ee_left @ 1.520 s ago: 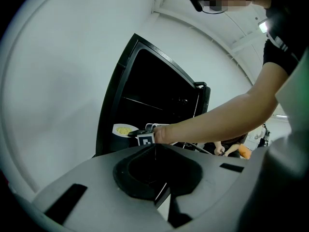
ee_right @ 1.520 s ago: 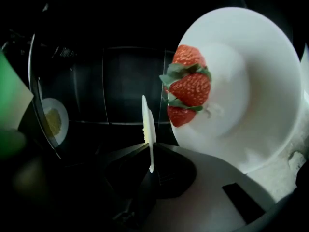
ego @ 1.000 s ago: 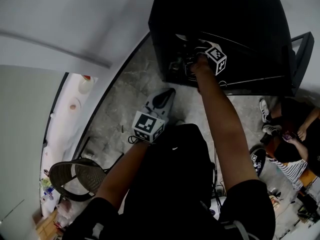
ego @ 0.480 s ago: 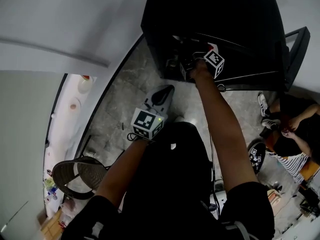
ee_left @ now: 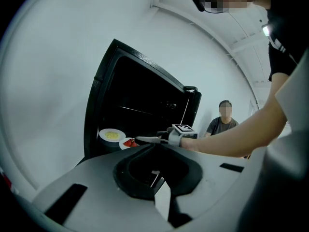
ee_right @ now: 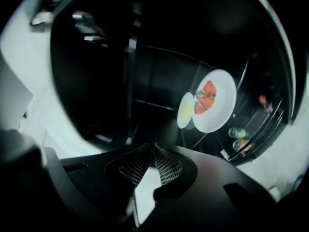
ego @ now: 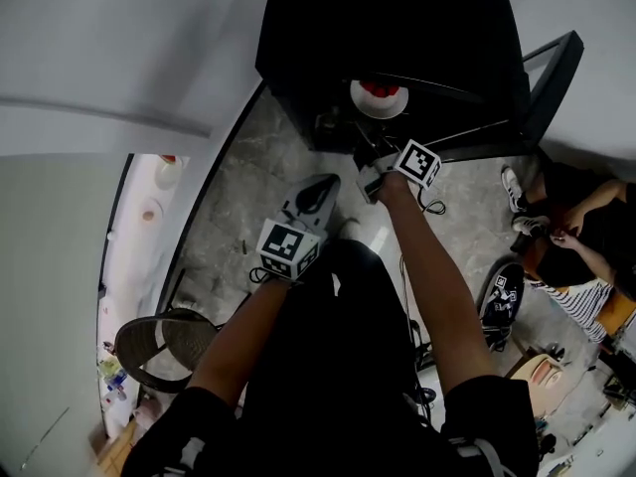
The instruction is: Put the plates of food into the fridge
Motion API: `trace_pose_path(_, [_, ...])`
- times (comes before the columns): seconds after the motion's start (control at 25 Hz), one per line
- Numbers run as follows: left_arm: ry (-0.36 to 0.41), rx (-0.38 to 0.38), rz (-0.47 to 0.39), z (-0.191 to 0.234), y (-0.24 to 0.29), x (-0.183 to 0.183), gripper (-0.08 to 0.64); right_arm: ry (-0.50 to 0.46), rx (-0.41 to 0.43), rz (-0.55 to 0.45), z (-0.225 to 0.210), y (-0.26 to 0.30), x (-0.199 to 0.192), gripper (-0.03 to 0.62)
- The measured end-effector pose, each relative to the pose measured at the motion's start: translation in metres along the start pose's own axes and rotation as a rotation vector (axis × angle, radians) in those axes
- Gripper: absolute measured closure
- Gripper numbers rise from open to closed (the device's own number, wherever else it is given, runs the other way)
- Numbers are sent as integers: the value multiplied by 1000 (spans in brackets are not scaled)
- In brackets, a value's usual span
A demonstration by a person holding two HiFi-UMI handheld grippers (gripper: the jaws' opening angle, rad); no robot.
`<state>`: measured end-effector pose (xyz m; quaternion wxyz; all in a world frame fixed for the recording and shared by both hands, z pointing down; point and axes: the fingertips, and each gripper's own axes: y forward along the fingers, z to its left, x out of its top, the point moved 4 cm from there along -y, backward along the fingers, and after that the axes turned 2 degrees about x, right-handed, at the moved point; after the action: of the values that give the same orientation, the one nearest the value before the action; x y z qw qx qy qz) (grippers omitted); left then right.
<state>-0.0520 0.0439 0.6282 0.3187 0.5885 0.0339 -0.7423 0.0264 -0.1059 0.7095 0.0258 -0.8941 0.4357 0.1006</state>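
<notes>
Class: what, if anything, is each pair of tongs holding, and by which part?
Nothing is held. The right tongs and left tongs are both shut and empty; the white plate of red food sits inside the black fridge.

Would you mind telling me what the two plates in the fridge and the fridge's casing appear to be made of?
Plate with red food: white, smooth, faintly glossy; probably glazed ceramic, possibly melamine.
Plate with yellow food: same look.
Fridge: black casing with pebbled, satin edge; probably painted metal.
</notes>
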Motion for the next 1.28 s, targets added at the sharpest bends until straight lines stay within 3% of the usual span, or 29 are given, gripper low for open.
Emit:
trace_pose_path(0.48, [20, -19, 85, -40, -37, 24, 540, -216, 54, 48, 102, -118, -10, 561])
trace_pose_path(0.76, [36, -56, 79, -74, -56, 38, 540, -310, 97, 39, 154, -161, -10, 568])
trace_pose_path(1.28, [58, -54, 58, -78, -64, 46, 540, -394, 89, 137, 166, -195, -47, 568])
